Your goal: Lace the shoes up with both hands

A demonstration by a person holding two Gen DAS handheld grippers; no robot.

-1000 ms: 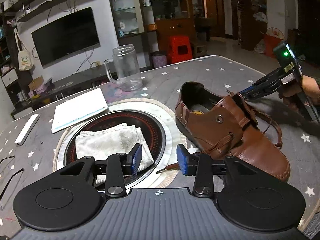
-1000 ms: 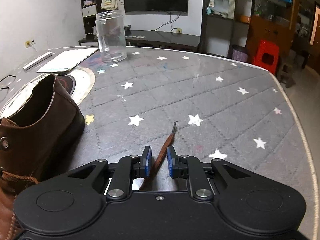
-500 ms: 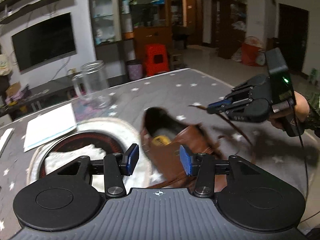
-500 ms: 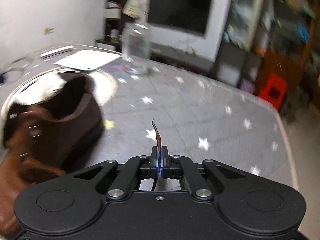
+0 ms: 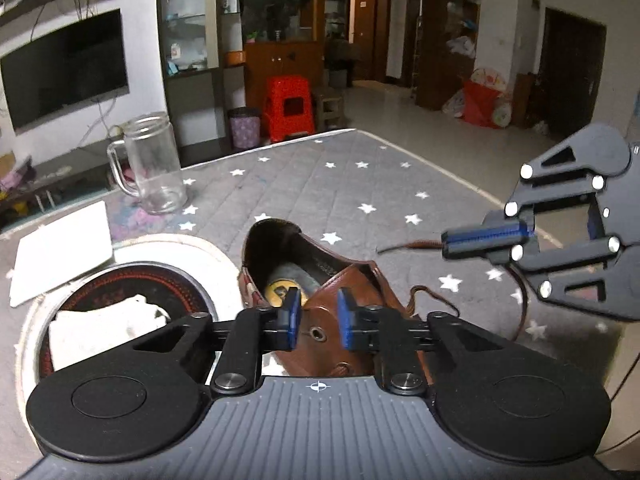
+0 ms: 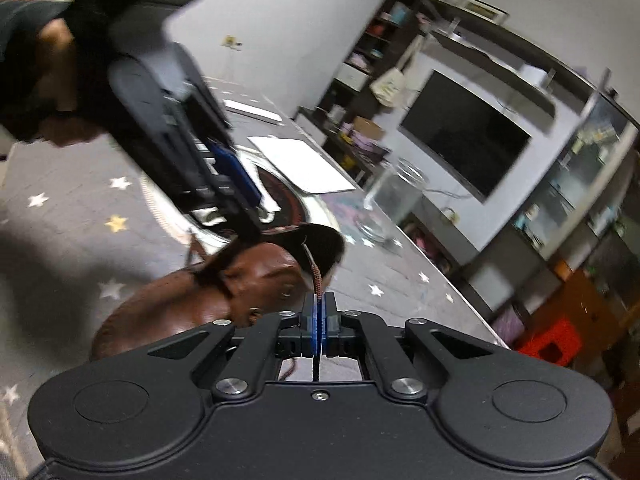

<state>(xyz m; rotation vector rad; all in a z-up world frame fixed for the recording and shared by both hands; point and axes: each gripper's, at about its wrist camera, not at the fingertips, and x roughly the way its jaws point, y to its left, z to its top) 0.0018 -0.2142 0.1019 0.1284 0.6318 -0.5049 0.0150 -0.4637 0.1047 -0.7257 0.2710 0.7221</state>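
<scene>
Left wrist view: the brown leather lace-up shoe sits lower centre on the grey star-patterned quilted counter, heel opening toward the top of the frame. The left hand-held gripper is at bottom centre, its blue pads either side of the shoe's eyelet flap. Its jaws are closing, narrow now; I cannot tell whether the pads press the leather yet. The metal eyelet shows in the gap. At right, the right hand-held gripper is clamped on the brown woven shoelace, with the lace tip poking left toward the shoe. A clear glass mug stands upper left, a white folded cloth lower left.

Right wrist view: blurry. The right gripper's jaws at lower centre are shut on the lace, and the free tip sticks up above the pads. The shoe lies centre-left, the left gripper above it.

To do this step well, I judge:
- Pin the flap firmly so the eyelet stays exposed and steady.
- Keep the lace tip short and stiff beyond the pads.
- Line the tip straight with the hole before pushing.
- Risk: a floppy tip bending off the eyelet rim.
</scene>
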